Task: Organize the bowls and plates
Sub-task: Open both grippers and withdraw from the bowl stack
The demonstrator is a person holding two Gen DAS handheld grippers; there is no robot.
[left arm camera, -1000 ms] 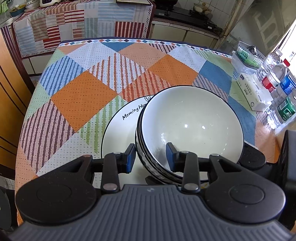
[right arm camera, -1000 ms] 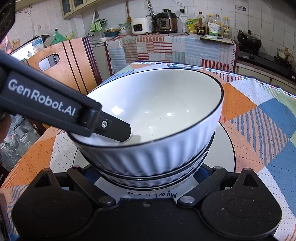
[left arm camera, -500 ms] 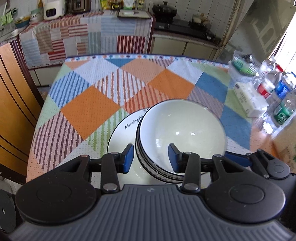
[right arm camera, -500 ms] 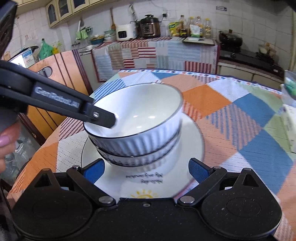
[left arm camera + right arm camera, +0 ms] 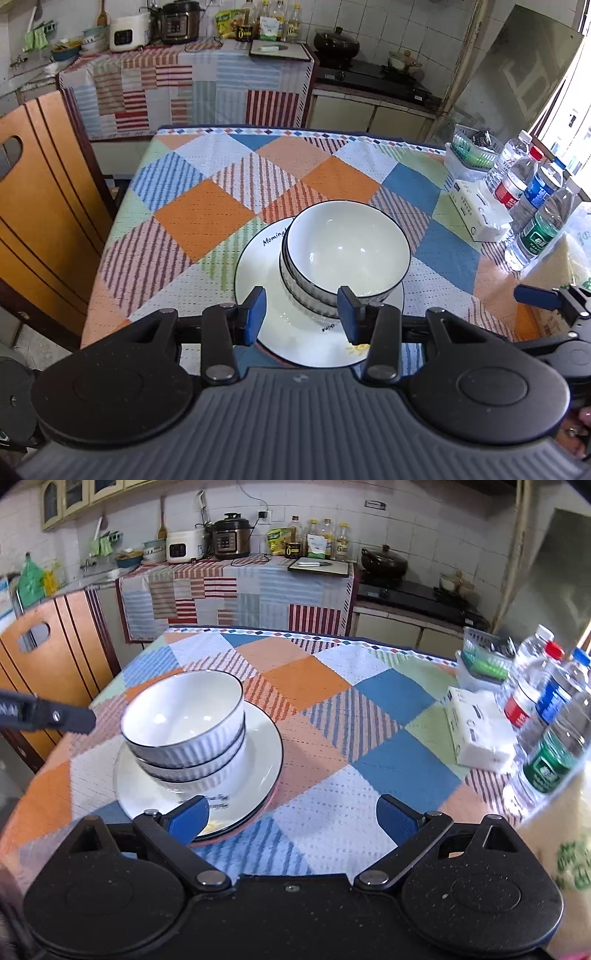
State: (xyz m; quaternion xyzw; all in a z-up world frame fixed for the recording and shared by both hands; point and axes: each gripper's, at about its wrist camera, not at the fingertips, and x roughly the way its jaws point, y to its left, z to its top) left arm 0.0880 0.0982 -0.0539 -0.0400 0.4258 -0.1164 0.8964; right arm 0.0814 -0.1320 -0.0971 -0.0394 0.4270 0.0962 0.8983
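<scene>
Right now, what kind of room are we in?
It looks like a home kitchen. There is a rice cooker on the counter, a black pot on the stove, and a table with stacked bowls on plates.

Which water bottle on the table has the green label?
The green-label bottle is the one nearest the camera in the row at the table's right edge. Behind it stand a blue-label bottle and a red-label bottle.
</scene>
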